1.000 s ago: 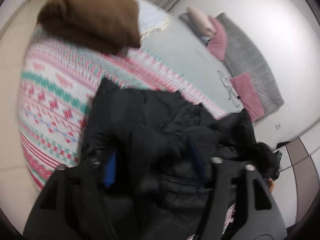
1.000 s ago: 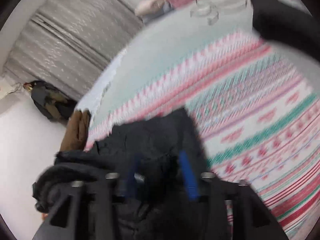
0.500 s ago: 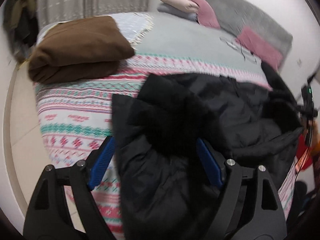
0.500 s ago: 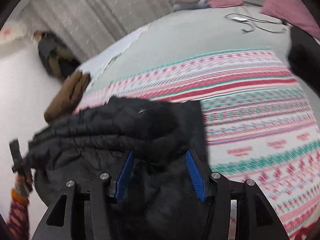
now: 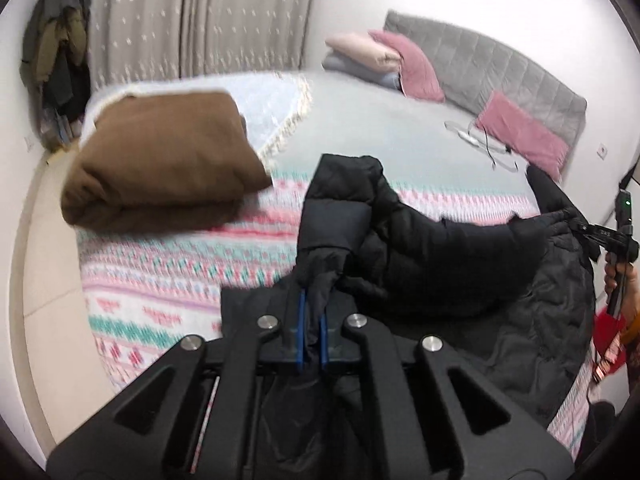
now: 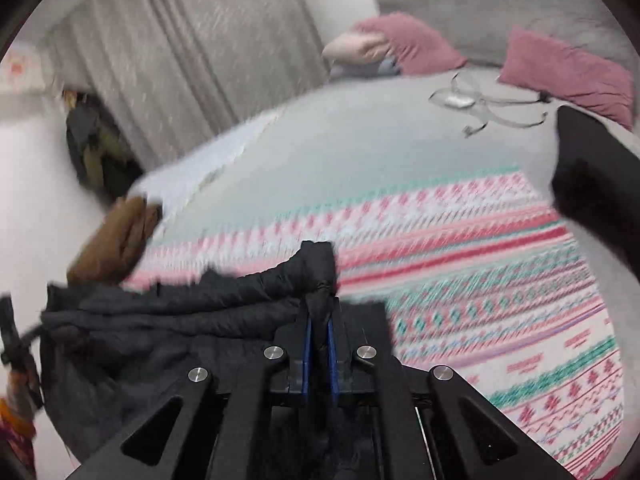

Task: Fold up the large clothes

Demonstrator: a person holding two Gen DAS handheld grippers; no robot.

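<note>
A black puffer jacket [image 5: 432,248] lies bunched over the near edge of the bed on the patterned blanket [image 5: 168,276]. My left gripper [image 5: 312,300] is shut on a fold of the jacket, its blue pads pinching the fabric. In the right wrist view the same jacket [image 6: 168,320] hangs to the left, and my right gripper [image 6: 319,320] is shut on another fold of it. The right gripper also shows at the right edge of the left wrist view [image 5: 596,232]. Another black piece of the jacket [image 6: 596,184] lies at the right.
A folded brown garment [image 5: 160,164] lies on the bed's left side, also seen in the right wrist view [image 6: 116,236]. Pink pillows [image 5: 520,132] and a grey headboard [image 5: 500,68] are at the far end. A cable [image 6: 480,108] lies on the grey sheet. Clothes hang by the curtain [image 5: 56,52].
Both grippers were open around the jacket half a second ago and have closed on folds of it. The views have lifted and tilted up toward the headboard.
</note>
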